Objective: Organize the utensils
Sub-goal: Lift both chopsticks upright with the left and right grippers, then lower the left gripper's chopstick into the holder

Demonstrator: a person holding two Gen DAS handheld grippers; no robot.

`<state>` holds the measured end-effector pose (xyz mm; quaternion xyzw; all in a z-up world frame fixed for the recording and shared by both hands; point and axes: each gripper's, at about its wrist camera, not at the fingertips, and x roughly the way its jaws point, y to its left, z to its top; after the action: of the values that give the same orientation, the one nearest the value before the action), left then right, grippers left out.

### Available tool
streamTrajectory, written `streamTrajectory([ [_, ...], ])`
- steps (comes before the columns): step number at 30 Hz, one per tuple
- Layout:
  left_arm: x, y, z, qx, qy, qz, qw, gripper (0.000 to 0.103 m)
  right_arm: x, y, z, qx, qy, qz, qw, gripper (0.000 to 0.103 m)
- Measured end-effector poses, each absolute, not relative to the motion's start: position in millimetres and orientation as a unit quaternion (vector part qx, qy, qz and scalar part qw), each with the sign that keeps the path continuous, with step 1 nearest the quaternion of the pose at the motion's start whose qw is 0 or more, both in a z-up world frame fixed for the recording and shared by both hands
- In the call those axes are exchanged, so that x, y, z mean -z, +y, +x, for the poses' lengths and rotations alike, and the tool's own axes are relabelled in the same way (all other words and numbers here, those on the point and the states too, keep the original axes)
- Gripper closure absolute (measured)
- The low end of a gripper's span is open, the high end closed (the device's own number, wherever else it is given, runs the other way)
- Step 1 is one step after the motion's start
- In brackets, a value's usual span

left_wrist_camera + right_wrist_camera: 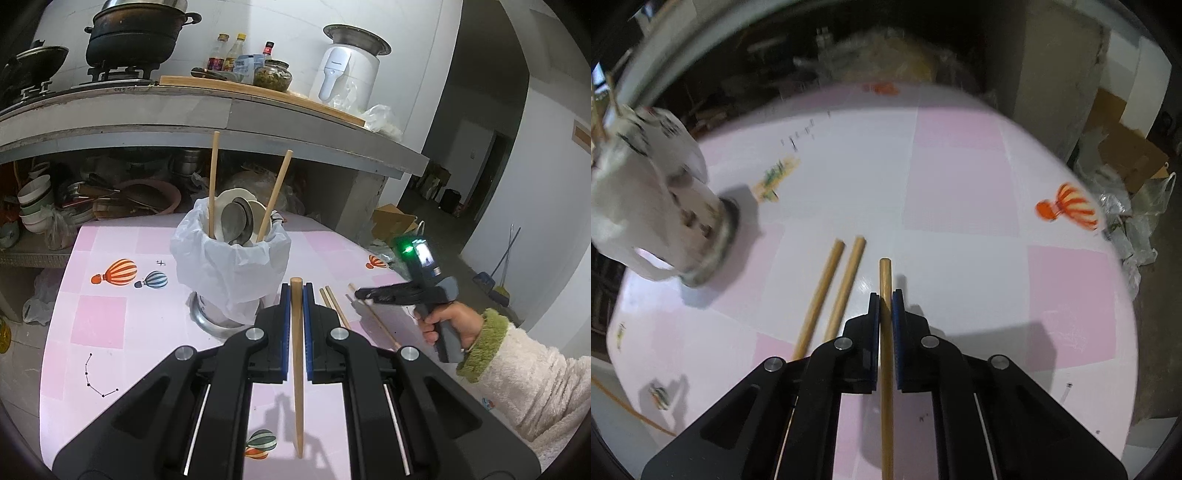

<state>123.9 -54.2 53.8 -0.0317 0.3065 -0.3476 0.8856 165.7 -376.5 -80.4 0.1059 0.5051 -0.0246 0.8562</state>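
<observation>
My left gripper (295, 295) is closed on one chopstick (297, 369), lower centre. My right gripper (885, 299) clamps another chopstick (885, 369). Two loose chopsticks (834, 288) lie just left. Utensil holder (231, 258): frame centre.

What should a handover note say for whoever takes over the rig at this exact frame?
Left gripper: shut on one chopstick.
Right gripper: shut on another chopstick, low over the table.
Holder, bag-lined: already has two chopsticks and spoons.
Left: drop both held sticks in, then the two loose chopsticks on the table.
</observation>
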Motion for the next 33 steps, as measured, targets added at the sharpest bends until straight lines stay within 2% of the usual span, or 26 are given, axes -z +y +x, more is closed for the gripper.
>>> streamTrajectory([
  [16,-61,-54,127,0.335,0.295,-0.03,0.894,0.097,-93,-398,72,-0.05,0.283,0.184,0.94,0.096],
  [22,-83,-53,126,0.331,0.27,-0.029,0.904,0.097,-109,-382,66,-0.07,0.257,0.176,0.948,0.096],
  [33,-171,-44,130,0.343,0.18,-0.045,0.921,0.097,-110,-376,69,-0.088,0.251,0.178,0.948,0.096],
])
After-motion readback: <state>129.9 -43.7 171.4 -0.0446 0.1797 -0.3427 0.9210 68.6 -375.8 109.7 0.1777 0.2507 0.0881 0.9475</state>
